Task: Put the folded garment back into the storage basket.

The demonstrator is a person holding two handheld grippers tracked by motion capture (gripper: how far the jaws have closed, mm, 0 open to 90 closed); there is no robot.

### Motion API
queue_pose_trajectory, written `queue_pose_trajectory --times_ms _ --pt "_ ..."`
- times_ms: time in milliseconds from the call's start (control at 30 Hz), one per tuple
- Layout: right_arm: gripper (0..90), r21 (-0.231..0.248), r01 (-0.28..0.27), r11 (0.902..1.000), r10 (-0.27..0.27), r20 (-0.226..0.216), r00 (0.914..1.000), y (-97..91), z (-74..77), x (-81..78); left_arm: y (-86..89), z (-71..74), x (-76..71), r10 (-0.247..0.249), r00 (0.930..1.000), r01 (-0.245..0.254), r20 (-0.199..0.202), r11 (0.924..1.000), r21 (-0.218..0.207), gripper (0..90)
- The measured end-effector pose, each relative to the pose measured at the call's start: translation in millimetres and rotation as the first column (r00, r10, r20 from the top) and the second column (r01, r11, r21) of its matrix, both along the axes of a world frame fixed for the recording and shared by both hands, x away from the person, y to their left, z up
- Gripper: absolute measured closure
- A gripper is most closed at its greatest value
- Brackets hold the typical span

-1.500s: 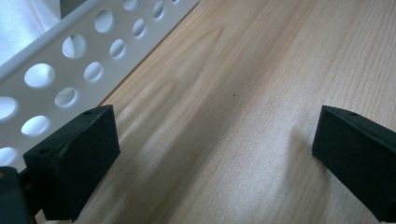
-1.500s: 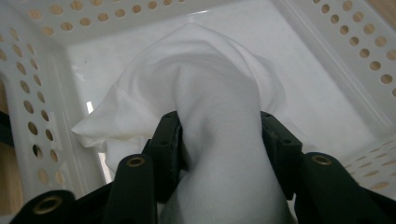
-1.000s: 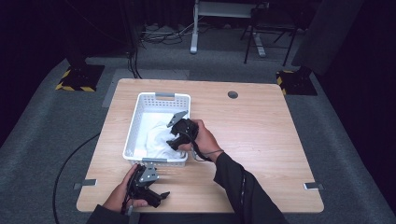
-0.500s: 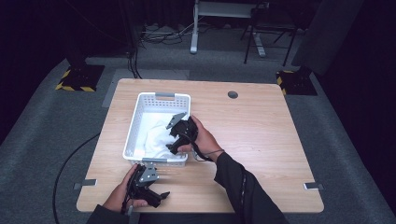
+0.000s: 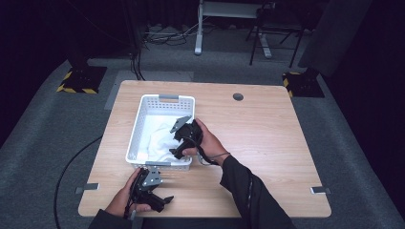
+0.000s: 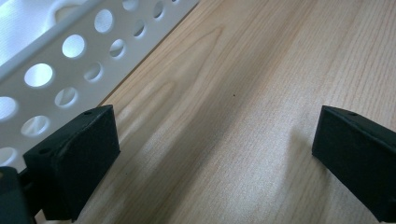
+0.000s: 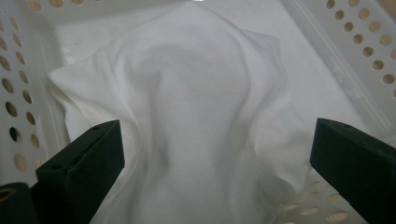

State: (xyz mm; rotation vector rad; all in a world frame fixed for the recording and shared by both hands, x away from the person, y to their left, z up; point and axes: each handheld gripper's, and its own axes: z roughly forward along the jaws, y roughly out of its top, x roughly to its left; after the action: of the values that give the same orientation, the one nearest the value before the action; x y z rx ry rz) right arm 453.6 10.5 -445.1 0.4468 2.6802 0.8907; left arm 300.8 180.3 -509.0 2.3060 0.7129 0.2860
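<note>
A white cloth [image 5: 157, 138] lies crumpled in the white perforated basket [image 5: 167, 98] on the wooden table. My right gripper [image 5: 176, 150] hangs over the basket's near right corner and points down at the cloth. Its jaws have just been opening. In the right gripper view [image 7: 215, 168] they stand wide apart, with the cloth [image 7: 196, 93] below and between them and no pad pressing on it. My left gripper [image 5: 165, 199] rests low at the table's front edge. In the left gripper view [image 6: 215, 158] it is open over bare wood beside the basket wall [image 6: 56, 60].
The table [image 5: 267, 143] has a round cable hole [image 5: 238, 97] near its far edge. The basket's perforated walls [image 7: 359, 42] closely ring the cloth. Yellow-black striped blocks and stand legs sit on the dark floor beyond the table.
</note>
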Motion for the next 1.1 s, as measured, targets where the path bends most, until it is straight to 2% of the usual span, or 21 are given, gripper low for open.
queue_pose_trajectory --times_ms 100,233,400,433,633,867,1100 --pt "3.1 -0.011 -0.005 0.9999 0.005 0.016 0.9999 -3.9 1.6 -1.2 0.0 0.0 -0.1 0.0 1.0 0.0 -0.001 1.0 -0.001 0.6" --pt "3.2 -0.002 -0.012 0.9999 0.012 0.035 0.9993 -12.3 6.3 -2.6 -0.1 -0.1 -0.1 0.001 1.0 -0.001 -0.001 1.0 -0.003 0.6" --pt "3.1 0.026 -0.016 0.9995 0.015 0.041 0.999 -19.5 14.8 -4.6 0.0 -0.1 0.0 0.001 1.0 -0.001 0.0 1.0 -0.001 0.6" --pt "3.0 0.034 -0.02 0.9992 0.018 0.056 0.9983 -23.6 20.4 -6.7 -0.1 0.0 0.0 0.001 1.0 -0.001 -0.002 1.0 -0.002 0.6" --pt "3.0 0.054 -0.029 0.9981 0.025 0.081 0.9964 -35.9 32.8 -12.2 0.0 0.0 0.0 0.0 1.0 0.0 -0.001 1.0 -0.001 0.6" --pt "2.7 0.051 -0.039 0.9979 0.033 0.114 0.9929 -55.7 44.7 -23.1 0.0 0.0 0.1 0.0 1.0 0.0 -0.001 1.0 -0.001 0.6" --pt "2.7 0.036 -0.05 0.9981 0.044 0.145 0.9885 -69.1 50.4 -34.0 0.0 0.0 0.1 0.0 1.0 0.0 -0.001 1.0 0.0 0.6"
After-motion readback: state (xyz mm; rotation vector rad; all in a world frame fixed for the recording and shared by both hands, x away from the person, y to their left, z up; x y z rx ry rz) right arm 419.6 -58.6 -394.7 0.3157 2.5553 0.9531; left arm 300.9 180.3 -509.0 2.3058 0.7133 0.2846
